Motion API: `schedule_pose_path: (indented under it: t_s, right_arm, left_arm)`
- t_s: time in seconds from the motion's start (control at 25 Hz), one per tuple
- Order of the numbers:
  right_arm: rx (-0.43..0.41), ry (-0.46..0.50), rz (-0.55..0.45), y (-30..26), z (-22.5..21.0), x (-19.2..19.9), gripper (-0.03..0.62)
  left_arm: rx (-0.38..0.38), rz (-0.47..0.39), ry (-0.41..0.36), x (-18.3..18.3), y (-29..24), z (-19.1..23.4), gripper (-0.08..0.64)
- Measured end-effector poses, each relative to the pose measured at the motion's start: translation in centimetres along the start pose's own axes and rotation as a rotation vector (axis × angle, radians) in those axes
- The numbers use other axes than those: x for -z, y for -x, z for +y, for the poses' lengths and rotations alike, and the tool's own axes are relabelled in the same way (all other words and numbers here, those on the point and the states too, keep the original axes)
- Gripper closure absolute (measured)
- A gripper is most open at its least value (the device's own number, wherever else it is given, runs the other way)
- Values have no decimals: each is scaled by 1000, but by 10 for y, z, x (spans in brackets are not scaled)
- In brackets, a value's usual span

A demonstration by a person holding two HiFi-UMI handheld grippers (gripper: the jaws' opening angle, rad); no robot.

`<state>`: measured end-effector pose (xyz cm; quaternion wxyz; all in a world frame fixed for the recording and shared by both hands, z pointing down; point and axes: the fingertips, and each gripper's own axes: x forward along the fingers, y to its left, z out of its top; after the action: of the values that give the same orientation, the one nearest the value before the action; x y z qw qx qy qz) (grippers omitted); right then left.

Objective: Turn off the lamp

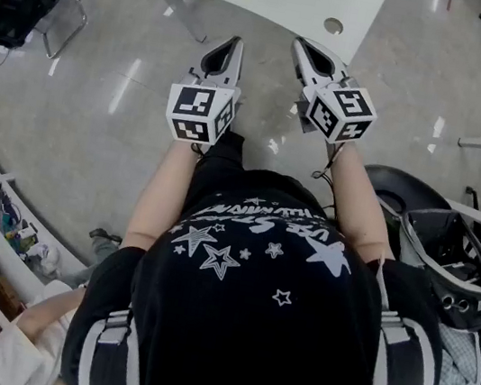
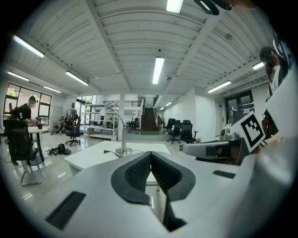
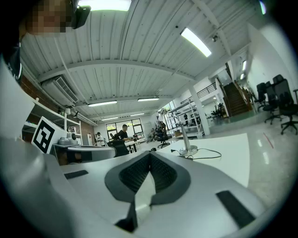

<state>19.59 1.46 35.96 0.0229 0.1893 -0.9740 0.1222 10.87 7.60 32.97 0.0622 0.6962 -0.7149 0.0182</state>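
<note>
- The lamp (image 2: pixel 123 139) is standing on the white table (image 2: pixel 93 158), well ahead of both grippers.
- The left gripper (image 2: pixel 150 158) and the right gripper (image 3: pixel 150 157) are pointing level, each with its jaws pressed together on nothing.
- Closed tips are likely suiting a switch press. The person is probably needing to step closer first and look for the switch, which is not showing.

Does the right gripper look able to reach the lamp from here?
Probably not yet. The lamp stands far back on the white table, well ahead of the right gripper, which is shut and empty; nothing blocks the way forward.
</note>
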Motion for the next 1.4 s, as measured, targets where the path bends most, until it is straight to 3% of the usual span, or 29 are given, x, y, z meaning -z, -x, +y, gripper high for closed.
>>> schedule_pose_path:
  t_s: [0.32, 0.92, 1.4]
  right_arm:
    - [54, -7, -2, -43, -23, -4, 586]
    - [213, -64, 16, -174, -72, -7, 586]
    - [316, -100, 27, -268, -84, -8, 586]
  left_arm:
    - [46, -14, 17, -2, -36, 42, 549]
    - [148, 36, 64, 0, -140, 168, 549]
    - [334, 114, 51, 11, -192, 231, 548]
